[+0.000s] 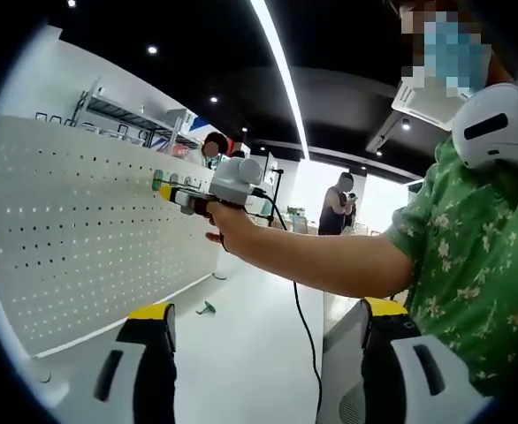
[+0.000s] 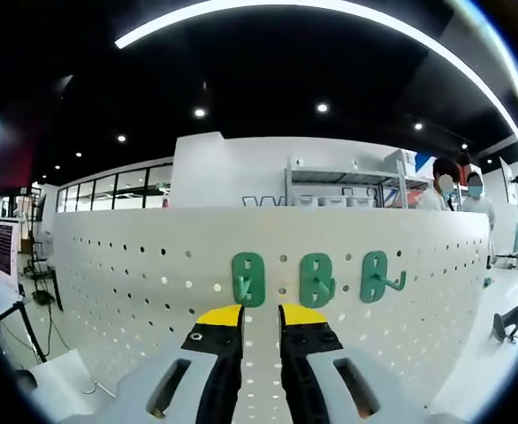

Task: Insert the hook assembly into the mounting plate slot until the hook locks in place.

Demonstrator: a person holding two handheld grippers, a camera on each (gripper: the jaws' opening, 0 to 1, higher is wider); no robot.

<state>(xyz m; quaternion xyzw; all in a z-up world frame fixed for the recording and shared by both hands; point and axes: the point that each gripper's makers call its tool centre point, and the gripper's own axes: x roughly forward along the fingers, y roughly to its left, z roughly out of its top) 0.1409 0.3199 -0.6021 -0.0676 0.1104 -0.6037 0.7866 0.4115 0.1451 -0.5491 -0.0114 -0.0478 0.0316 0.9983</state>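
Hanging: three green hooks on pegboard | right hand-held gripper nearly closed, empty | left open

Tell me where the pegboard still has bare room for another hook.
On the pegboard, the holes left of the leftmost green hook are bare, and so are the rows beneath the three hooks. The upper middle is crowded: three green hooks sit side by side, with the right tool close in front.
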